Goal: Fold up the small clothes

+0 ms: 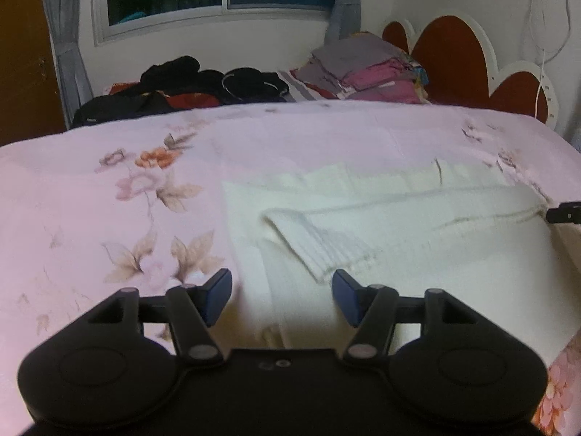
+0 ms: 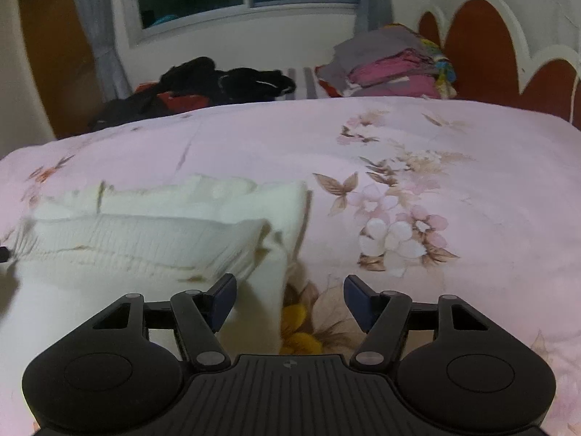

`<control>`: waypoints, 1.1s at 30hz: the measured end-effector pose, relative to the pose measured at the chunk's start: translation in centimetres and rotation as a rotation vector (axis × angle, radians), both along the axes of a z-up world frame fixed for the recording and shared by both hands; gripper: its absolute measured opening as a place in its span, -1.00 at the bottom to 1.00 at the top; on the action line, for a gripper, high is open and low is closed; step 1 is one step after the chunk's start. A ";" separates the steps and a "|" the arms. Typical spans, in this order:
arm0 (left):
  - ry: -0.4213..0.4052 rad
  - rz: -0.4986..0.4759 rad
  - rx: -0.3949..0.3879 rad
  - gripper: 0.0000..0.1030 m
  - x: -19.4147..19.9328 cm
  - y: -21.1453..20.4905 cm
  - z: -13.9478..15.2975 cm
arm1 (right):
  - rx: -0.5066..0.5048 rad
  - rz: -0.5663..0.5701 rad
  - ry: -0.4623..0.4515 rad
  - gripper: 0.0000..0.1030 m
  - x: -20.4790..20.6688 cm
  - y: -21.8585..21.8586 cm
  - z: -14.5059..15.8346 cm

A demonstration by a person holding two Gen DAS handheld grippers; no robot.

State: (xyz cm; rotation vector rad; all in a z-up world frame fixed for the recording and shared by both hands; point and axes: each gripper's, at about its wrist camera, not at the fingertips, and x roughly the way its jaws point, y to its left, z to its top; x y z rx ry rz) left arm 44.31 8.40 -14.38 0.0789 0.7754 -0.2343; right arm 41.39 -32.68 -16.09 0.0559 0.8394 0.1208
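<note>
The left claw [image 1: 281,292] hangs with its jaws apart and empty above the near left part of the white knit sweater [image 1: 417,225], whose ribbed sleeve cuff [image 1: 326,250] lies just ahead. The right claw [image 2: 289,298], also apart and empty, straddles the sweater's right edge on the floral bed [image 2: 454,167].

From my feeds, the sweater [image 1: 381,225] lies on the bed [image 1: 109,189], one sleeve [image 1: 319,243] folded across it. Behind it, a heap of clothes [image 1: 189,83] sits left and a folded stack [image 1: 366,72] right, beside the headboard [image 1: 450,54].
</note>
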 end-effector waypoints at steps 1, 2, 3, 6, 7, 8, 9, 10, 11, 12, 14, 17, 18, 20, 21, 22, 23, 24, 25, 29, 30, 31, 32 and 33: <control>0.003 0.003 0.003 0.17 -0.1 0.0 -0.2 | -0.009 0.016 -0.001 0.28 -0.1 0.2 0.0; 0.002 0.010 0.011 0.17 -0.2 0.1 -0.4 | -0.020 0.031 -0.007 0.28 -0.3 0.4 0.0; 0.001 0.018 0.020 0.17 -0.1 0.1 -0.5 | -0.039 0.041 -0.008 0.28 -0.3 0.7 -0.1; -0.009 0.054 0.014 0.17 1.0 -0.1 -0.6 | -0.064 0.037 -0.006 0.28 0.8 1.3 -0.9; -0.020 0.064 0.015 0.17 1.4 -0.3 -0.5 | -0.052 0.028 -0.014 0.28 1.3 1.3 -1.0; -0.031 0.073 0.017 0.17 2.0 -0.6 -0.4 | -0.046 0.018 -0.025 0.28 1.9 1.4 -1.0; -0.035 0.079 0.014 0.17 2.7 -0.8 -0.4 | -0.050 0.018 -0.033 0.28 2.4 1.6 -0.9; -0.037 0.088 0.007 0.17 3.3 -0.9 -0.4 | -0.057 0.024 -0.041 0.28 3.0 1.9 -0.9; -0.040 0.097 -0.003 0.17 4.0 -1.1 -0.3 | -0.059 0.028 -0.047 0.28 3.6 2.1 -0.9; -0.045 0.106 -0.012 0.17 4.6 -1.2 -0.2 | -0.056 0.027 -0.053 0.28 4.3 2.3 -0.8; -0.050 0.127 -0.039 0.17 5.6 -1.3 0.0 | -0.042 0.015 -0.063 0.28 5.3 2.4 -0.5; -0.050 0.139 -0.079 0.17 6.4 -1.2 0.3 | 0.002 -0.023 -0.088 0.28 6.3 1.9 0.1; -0.043 0.138 -0.086 0.17 6.6 -1.3 0.2 | 0.018 -0.033 -0.086 0.28 6.7 1.6 0.1; -0.019 0.130 -0.112 0.13 6.7 -1.1 -0.1 | 0.033 -0.033 -0.076 0.28 7.1 1.4 0.0; -0.005 0.129 -0.127 0.10 6.8 -0.9 -0.3 | 0.030 -0.024 -0.069 0.28 7.2 1.4 -0.2; 0.006 0.129 -0.140 -0.02 6.9 -0.8 -0.5 | 0.031 -0.015 -0.061 0.28 7.3 1.5 -0.4; 0.021 0.129 -0.156 -0.16 7.0 -0.7 -0.8 | 0.037 -0.007 -0.052 0.28 7.4 1.5 -0.7; 0.035 0.128 -0.170 -0.26 7.1 -0.6 -1.1 | 0.047 -0.003 -0.043 0.28 7.6 1.5 -1.0; 0.048 0.129 -0.183 -0.45 7.2 -0.5 -1.4 | 0.051 -0.003 -0.040 0.28 7.7 1.6 -1.2; 0.054 0.154 -0.199 -0.87 7.3 -0.2 -1.9 | 0.064 0.003 0.008 -0.68 8.9 1.9 -2.4; 0.053 0.165 -0.201 -0.88 7.3 -0.2 -1.9 | 0.069 -0.003 0.020 -0.73 9.1 1.9 -2.7; 0.051 0.172 -0.202 -0.91 7.2 -0.2 -1.9 | 0.067 -0.007 0.022 -0.73 9.2 1.9 -3.0; 0.048 0.184 -0.195 -0.91 7.2 -0.1 -2.0 | 0.064 -0.008 0.020 -0.73 9.2 1.8 -3.1; 0.046 0.191 -0.189 -0.92 7.1 -0.1 -2.0 | 0.057 -0.007 0.017 -0.74 9.2 1.9 -3.1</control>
